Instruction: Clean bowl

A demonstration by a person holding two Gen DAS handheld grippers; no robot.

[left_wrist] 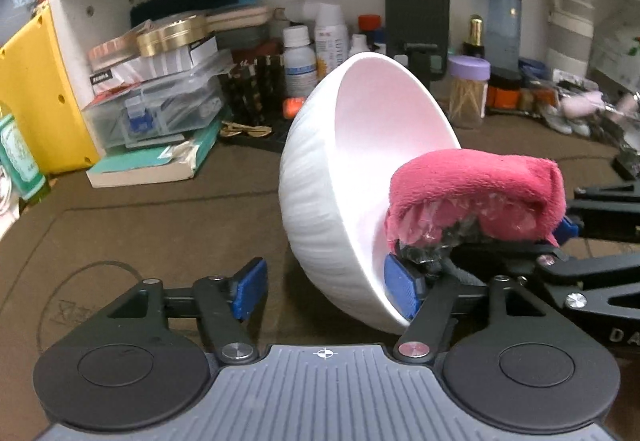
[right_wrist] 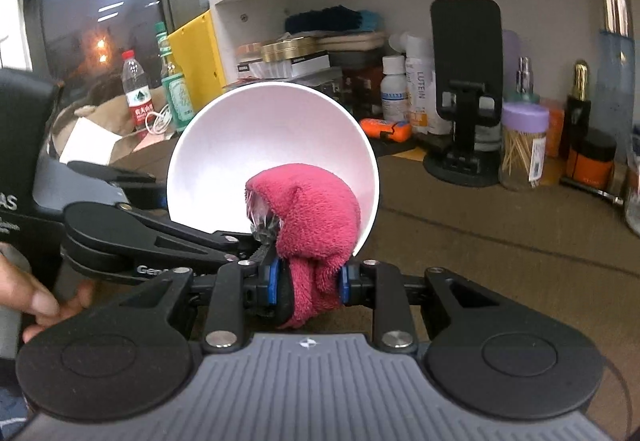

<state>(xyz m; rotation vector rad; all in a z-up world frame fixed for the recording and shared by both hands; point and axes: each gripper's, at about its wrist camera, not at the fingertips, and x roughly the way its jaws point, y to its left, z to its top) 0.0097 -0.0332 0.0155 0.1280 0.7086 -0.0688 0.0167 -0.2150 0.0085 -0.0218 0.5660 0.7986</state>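
— Bowl first: what is it like?

— White round bowl [left_wrist: 320,177], smooth inside and with soft ribs on the outside. It is tipped on its side above the brown felt mat [left_wrist: 160,225], with its mouth facing the right gripper [right_wrist: 308,283].

— Who has hold of it?

— The left gripper [left_wrist: 326,289] has the bowl's low edge between its blue pads [left_wrist: 250,287]. One pad is inside the bowl, and the other stands apart from the outside wall — so the jaws are loose, not pinching.

— And the right one?

— Its jaws are clenched on a fluffy pink cloth [right_wrist: 310,217]. The cloth is bunched over something crinkly and clear, and it pokes into the bowl, low down near the rim.

— Any words to read?

— A white bottle [right_wrist: 420,89] says "LUTEIN". The black arm of the left gripper shows "Gen", then the rest is hidden.

— What else is back there?

— A clear jar with a purple lid [right_wrist: 522,145] full of thin wooden sticks, a black phone stand [right_wrist: 466,89], and a flat gold tin [left_wrist: 174,35] on top of clear plastic boxes [left_wrist: 160,109]. A hand [right_wrist: 36,301] shows at the left edge.
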